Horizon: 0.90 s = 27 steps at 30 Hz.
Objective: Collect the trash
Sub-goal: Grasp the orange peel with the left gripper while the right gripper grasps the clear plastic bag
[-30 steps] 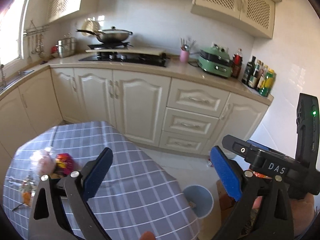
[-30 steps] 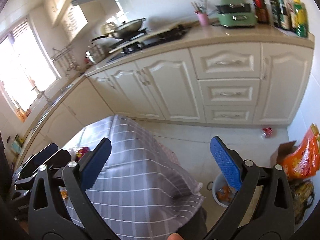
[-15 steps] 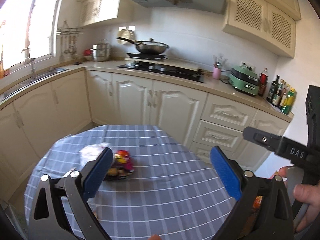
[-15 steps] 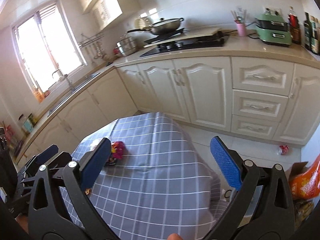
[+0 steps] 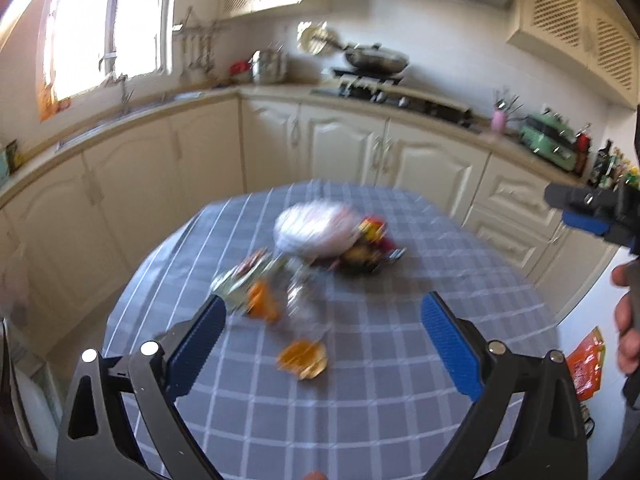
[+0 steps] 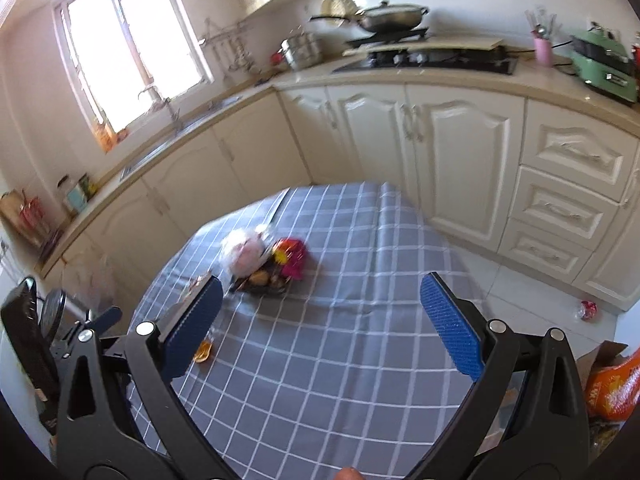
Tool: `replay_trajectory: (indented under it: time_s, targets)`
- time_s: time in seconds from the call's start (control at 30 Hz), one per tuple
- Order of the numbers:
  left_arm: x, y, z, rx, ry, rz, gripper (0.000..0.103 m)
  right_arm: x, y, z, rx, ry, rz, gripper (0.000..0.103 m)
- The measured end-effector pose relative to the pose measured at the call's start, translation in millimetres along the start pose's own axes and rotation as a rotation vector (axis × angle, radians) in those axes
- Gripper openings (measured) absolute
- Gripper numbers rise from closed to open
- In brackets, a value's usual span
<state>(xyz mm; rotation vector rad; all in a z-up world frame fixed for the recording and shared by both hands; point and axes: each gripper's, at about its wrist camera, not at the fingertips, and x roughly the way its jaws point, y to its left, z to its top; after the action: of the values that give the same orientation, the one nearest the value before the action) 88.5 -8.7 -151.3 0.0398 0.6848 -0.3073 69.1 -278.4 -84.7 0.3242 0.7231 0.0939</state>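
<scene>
Across the back of both views run cream cabinets, a stove with a wok and a green cooker upper right, nothing between the grippers and the trash. Left gripper is wide open, holding nothing; same for the right gripper. Trash sits mid-frame on the checked tablecloth: a white bag touching a red wrapper, a blurry packet, and an orange bit right between the left fingers.
</scene>
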Motion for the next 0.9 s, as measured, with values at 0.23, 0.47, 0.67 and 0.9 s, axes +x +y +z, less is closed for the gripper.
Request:
replay_trajectory:
  time_s: [0.23,0.47,0.67,0.9]
  targets:
    - [41.8,22.9,-35.7,-0.004,0.118,0.004,0.096,46.8,36.1,-20.7,-0.064,0.120,0.053,0.097]
    - [75.6,22.0,-39.5,0.010,0.165,-0.016,0.086,88.5,61.2,-34.6,-0.092,0.217,0.104,0.097]
    - [86.8,24.5,-39.9,-0.013,0.206,-0.110,0.038,131.3,86.3,-33.4,-0.095,0.295,0.184,0.086]
    - [75.5,43.7,-45.7,-0.052,0.190,-0.082,0.038,192.4,110.7,-33.0,-0.045,0.405,0.256,0.051]
